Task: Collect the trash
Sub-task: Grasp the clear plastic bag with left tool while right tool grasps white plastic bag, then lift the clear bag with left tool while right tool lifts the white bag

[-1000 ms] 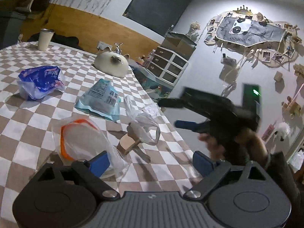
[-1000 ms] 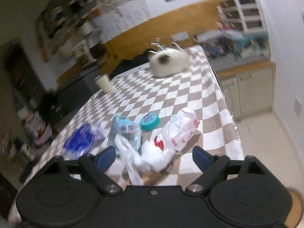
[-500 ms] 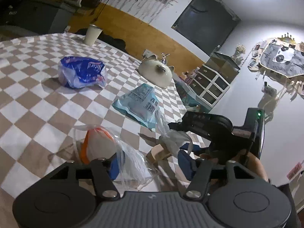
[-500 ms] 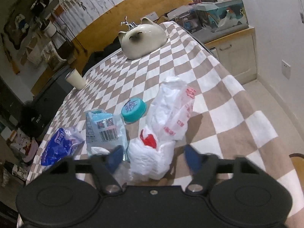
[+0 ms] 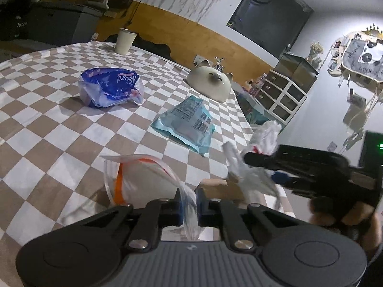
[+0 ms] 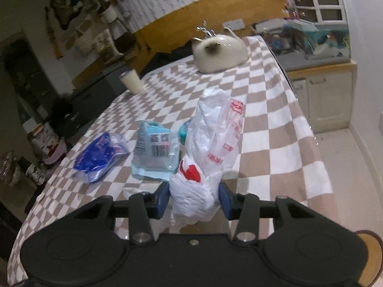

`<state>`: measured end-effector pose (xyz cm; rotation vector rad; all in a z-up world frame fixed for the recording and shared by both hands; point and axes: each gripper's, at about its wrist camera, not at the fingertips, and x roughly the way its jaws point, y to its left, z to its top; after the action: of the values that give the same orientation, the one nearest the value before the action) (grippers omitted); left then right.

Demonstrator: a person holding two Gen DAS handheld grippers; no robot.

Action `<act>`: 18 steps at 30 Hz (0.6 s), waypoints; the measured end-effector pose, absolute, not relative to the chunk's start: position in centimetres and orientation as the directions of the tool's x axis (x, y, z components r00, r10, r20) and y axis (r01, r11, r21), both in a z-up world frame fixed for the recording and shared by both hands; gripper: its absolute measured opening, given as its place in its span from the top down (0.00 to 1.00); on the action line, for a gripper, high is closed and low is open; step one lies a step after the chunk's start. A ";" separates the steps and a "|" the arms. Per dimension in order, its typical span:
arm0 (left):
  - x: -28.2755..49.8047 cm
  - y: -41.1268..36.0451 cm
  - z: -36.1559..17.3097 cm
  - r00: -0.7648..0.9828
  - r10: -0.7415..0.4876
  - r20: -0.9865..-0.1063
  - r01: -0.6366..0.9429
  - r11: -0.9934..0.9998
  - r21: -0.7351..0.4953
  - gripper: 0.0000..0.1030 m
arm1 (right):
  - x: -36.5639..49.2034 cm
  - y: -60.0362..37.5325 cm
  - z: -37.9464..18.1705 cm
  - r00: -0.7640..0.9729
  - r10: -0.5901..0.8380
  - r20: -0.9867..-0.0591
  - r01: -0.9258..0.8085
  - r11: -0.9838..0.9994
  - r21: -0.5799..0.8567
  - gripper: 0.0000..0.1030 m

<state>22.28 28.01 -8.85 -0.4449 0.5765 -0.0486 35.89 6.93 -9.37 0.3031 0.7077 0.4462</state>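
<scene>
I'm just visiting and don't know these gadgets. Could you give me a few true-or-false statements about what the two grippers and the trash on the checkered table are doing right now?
1. The left gripper is shut on the clear bag. True.
2. The right gripper holds the blue wrapper. False: its fingers flank the white bag; the wrapper lies on the table.
3. The cup lies tipped over. False: it stands upright.
4. The teal packet lies flat on the table. True.
5. The cat-shaped dish sits at the table's far end. True.
</scene>
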 end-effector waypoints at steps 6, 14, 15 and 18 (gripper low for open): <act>20.4 26.2 -7.0 0.863 -0.084 -0.499 -0.089 0.946 -0.312 0.93 | 33.2 5.4 -7.6 0.673 0.522 -0.524 -0.351 0.849 0.395 0.56; 17.5 23.8 -4.6 0.882 0.023 -0.471 -0.133 0.970 -0.201 0.93 | 29.4 3.1 -6.2 0.686 0.515 -0.514 -0.401 0.857 0.323 0.56; 17.1 23.5 -4.2 0.884 0.025 -0.466 -0.134 0.970 -0.202 0.93 | 29.0 2.8 -6.1 0.688 0.513 -0.513 -0.405 0.859 0.314 0.56; 15.9 22.6 -3.3 0.891 0.036 -0.453 -0.140 0.970 -0.198 0.93 | 27.5 1.7 -5.7 0.697 0.508 -0.507 -0.421 0.861 0.285 0.56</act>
<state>15.93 22.61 -3.31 -0.2296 0.4634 0.0923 27.48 1.69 -5.71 0.1515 0.6090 0.5200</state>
